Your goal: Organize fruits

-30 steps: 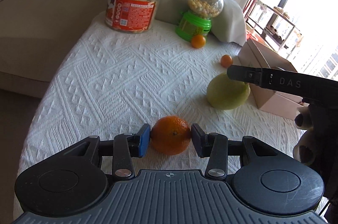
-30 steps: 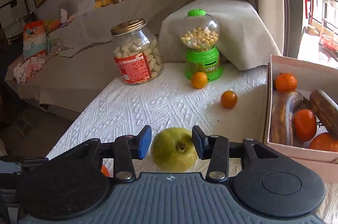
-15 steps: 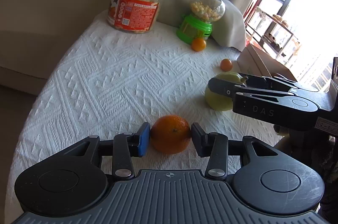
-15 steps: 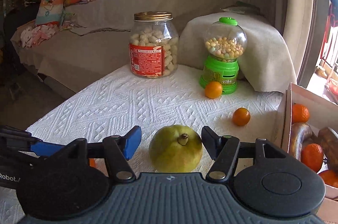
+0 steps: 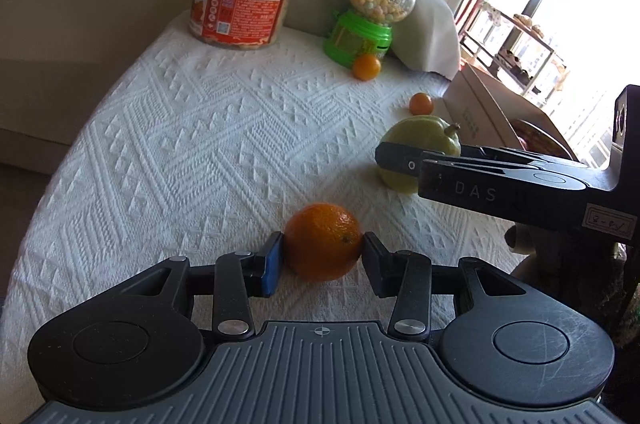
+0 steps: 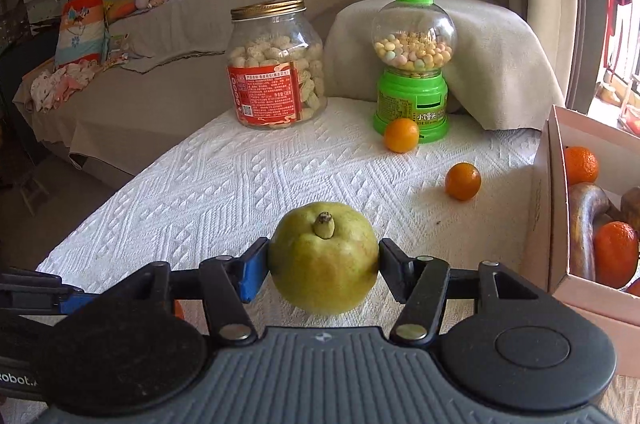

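Both tongs grip fruit: left (image 5: pixel 323 256) orange (image 5: pixel 322 242), right (image 6: pixel 323 262) guava (image 6: pixel 322 258).

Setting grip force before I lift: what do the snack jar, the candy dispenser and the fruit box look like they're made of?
Snack jar: clear, glossy walls, glass or hard plastic, I can't tell which; brassy metal-looking screw lid.
Candy dispenser: shiny bright green moulded plastic base and cap, clear globe, likely plastic.
Fruit box: matte pale pink walls with thin straight edges, probably cardboard.
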A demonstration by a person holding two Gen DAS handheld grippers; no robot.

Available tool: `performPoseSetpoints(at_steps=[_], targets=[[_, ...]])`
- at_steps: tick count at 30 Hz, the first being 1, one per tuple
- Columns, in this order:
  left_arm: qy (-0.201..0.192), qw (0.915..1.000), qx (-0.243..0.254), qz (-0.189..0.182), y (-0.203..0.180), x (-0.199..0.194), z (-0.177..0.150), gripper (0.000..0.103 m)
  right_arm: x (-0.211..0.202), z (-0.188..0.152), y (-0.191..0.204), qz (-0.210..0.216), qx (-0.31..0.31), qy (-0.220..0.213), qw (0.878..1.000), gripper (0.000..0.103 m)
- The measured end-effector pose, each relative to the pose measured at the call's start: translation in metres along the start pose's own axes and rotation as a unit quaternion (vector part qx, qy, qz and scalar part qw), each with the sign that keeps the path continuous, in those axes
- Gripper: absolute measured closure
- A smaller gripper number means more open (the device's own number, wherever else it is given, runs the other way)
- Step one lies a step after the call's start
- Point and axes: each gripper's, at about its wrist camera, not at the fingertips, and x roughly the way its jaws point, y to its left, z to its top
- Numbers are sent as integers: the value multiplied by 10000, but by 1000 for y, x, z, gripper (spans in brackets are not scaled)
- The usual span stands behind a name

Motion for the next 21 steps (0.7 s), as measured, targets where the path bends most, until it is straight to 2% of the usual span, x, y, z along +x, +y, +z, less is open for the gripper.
performPoseSetpoints(at_steps=[3,5,8,10,12,15,16,18,21], targets=[[-151,9995,238,142,-10,-5,-1,57,-14,-3,-8,30,264,67,9996,45],[-297,9989,374,14,-20,-14,7,57,-35,-4,-18,161,393,44,9991,45],[-758,9933,716,-507,-51,-38,43,57,-93,2,-39,354,467,-336,9977,45],[-1088,9844,971,-984,-85,-52,81,57,-135,12,-55,191,345,-684,9969,45],[-1186,9758,1040,-1515,-115,-54,118,56,-177,29,-76,-182,226,-1012,9944,45],[-878,9692,1011,-2069,-161,-28,166,56,-221,56,-116,-706,403,-1189,9896,45],[-747,9689,987,-2145,-174,-14,177,56,-234,64,-134,-887,546,-1229,9869,45],[-230,9734,879,-2102,-199,28,192,56,-249,72,-163,-1232,697,-1297,9814,45],[620,9794,644,-1810,-218,95,186,56,-256,73,-197,-1729,858,-1295,9726,45]])
